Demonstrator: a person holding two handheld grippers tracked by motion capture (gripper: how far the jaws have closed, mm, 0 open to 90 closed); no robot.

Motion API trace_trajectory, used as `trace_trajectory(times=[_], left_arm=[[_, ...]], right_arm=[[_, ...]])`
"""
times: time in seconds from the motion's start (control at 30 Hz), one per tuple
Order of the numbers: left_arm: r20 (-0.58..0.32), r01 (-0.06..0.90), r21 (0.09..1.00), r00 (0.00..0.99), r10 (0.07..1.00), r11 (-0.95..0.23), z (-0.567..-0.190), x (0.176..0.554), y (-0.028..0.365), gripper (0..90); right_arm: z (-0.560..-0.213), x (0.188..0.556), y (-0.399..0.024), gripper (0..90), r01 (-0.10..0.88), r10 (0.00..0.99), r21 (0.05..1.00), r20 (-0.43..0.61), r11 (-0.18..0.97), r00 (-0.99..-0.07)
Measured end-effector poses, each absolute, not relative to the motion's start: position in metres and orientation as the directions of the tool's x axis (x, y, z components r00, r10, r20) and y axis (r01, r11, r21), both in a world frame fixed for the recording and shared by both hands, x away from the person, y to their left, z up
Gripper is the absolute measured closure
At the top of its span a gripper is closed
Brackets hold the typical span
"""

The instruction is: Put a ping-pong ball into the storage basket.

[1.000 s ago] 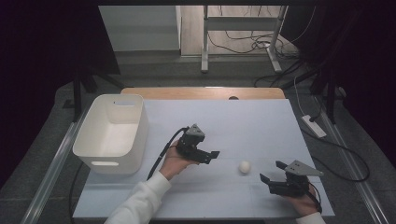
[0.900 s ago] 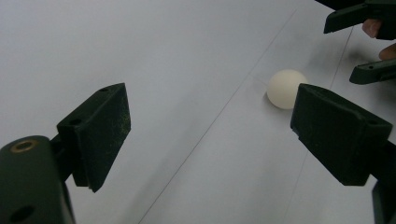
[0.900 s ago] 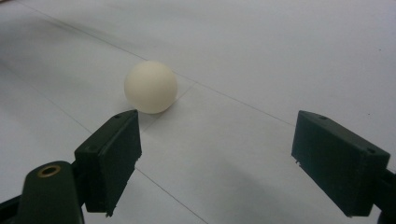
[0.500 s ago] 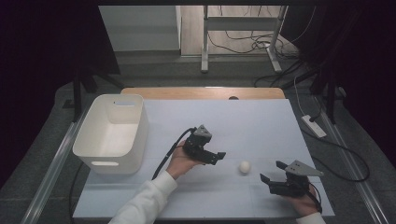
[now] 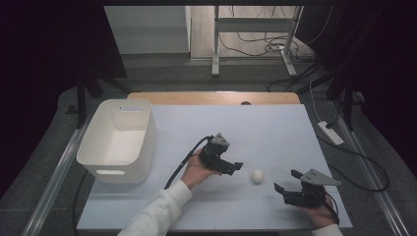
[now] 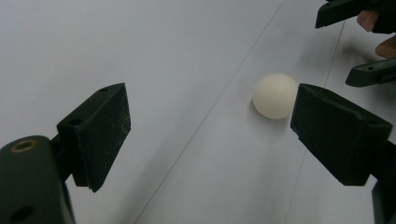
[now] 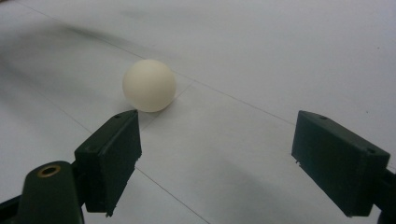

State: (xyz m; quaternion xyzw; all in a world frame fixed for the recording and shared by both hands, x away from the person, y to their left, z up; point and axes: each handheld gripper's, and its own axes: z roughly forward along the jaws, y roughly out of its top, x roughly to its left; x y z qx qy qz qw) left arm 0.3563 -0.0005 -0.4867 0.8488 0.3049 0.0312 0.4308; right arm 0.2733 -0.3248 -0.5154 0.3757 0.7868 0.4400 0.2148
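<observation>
A small white ball (image 5: pixel 257 175) lies on the white table (image 5: pixel 246 128) between my two grippers. My left gripper (image 5: pixel 235 168) points at it from the left, a short way off, jaws open and holding nothing. In the left gripper view the ball (image 6: pixel 275 95) lies just beyond the right pad, and the left gripper (image 6: pixel 210 126) has bare table between its jaws. My right gripper (image 5: pixel 286 180) sits right of the ball, near the front edge, open and holding nothing. In the right gripper view the ball (image 7: pixel 149 85) rests just past the left pad of the right gripper (image 7: pixel 217 158).
A white plastic basket (image 5: pixel 118 137) with nothing in it stands at the table's left side. A cable (image 5: pixel 182 164) trails from the left gripper toward the front. The other gripper's jaws (image 6: pixel 359 11) show at the top right of the left gripper view.
My left gripper has moved right, closer to the ball, with its jaws still open. The right gripper and the ball have stayed where they were.
</observation>
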Motion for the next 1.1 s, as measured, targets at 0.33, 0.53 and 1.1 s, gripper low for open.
trace_trajectory(times=[0.33,0.53,1.1], left_arm=[[-0.217,0.492,0.743,0.818,0.533,-0.454,-0.491,0.358,-0.012,12.9],[-0.219,0.493,0.739,0.82,0.528,-0.459,-0.493,0.358,-0.016,12.9],[-0.212,0.476,0.728,0.84,0.499,-0.493,-0.498,0.357,-0.033,12.9]], right_arm=[[-0.516,0.273,-0.324,15.7,0.403,0.779,0.853,-0.007,0.331,-0.627],[-0.515,0.273,-0.324,15.7,0.402,0.778,0.854,-0.006,0.331,-0.628],[-0.515,0.273,-0.325,15.7,0.404,0.782,0.855,-0.004,0.326,-0.623]])
